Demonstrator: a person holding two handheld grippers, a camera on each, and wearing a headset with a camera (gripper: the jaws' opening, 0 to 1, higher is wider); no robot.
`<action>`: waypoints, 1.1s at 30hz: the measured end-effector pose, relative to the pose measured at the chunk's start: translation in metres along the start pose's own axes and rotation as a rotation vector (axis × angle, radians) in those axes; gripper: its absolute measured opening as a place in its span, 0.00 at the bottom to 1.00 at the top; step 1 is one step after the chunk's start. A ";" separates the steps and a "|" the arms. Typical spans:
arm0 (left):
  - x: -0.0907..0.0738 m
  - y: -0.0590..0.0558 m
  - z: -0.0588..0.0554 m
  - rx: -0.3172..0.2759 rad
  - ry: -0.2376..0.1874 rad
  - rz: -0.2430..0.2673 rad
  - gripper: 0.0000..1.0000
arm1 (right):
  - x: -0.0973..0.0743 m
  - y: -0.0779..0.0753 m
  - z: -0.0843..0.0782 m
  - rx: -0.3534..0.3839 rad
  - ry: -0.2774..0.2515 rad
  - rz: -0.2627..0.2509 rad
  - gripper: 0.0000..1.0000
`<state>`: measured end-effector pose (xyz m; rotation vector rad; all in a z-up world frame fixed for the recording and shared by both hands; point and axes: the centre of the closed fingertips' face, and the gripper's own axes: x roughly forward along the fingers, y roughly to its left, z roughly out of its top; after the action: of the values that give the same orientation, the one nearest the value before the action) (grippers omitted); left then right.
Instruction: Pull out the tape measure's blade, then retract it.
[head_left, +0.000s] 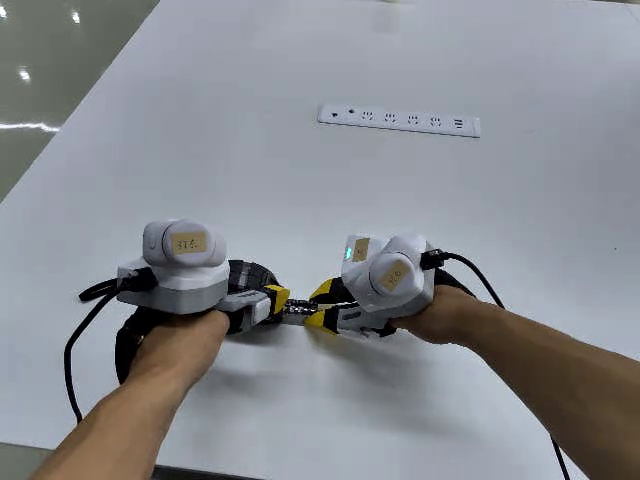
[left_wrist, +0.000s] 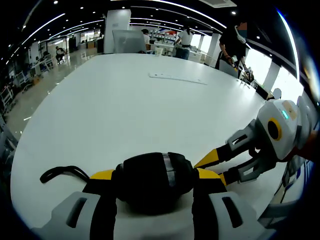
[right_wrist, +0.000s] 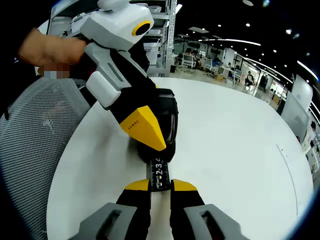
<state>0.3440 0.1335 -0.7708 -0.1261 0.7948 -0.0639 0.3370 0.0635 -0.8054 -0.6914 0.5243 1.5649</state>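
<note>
**Q:** Where is the tape measure located?

**A:** The tape measure, a black unit, is found low over the white table, toward 6 o'clock in the head view. Whether it is rested on the table cannot be told.

**Q:** How is the left gripper set?

**A:** The left gripper is closed around the tape measure. In the left gripper view, the black body is seen clamped between the two yellow-tipped jaws. A black cord loop is seen on the table at 9 o'clock of the tape measure.

**Q:** How is the right gripper set?

**A:** The right gripper is narrowed onto the blade. Printed numerals are seen on the blade at the jaw tips. A short length of blade is drawn out, and the tape measure is seen just beyond it at 12 o'clock in the right gripper view. In the head view, the right gripper is placed at 3 o'clock of the left gripper, with the jaw tips near each other and the blade between them.

**Q:** What else is noted?

**A:** A white power strip is laid at 12 o'clock of the grippers, well apart from them. A grey mesh chair is seen at 9 o'clock in the right gripper view.
</note>
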 end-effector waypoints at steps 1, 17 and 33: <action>0.000 0.000 0.000 -0.001 0.000 0.000 0.56 | 0.001 0.000 0.001 -0.004 0.000 0.002 0.10; 0.000 0.000 0.000 -0.008 0.002 -0.005 0.56 | 0.013 0.001 0.013 -0.044 0.003 0.018 0.11; -0.001 -0.001 -0.001 -0.014 0.002 -0.008 0.57 | 0.017 0.001 0.015 -0.064 0.018 0.011 0.12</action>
<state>0.3431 0.1323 -0.7707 -0.1424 0.7973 -0.0657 0.3333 0.0863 -0.8064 -0.7529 0.4944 1.5923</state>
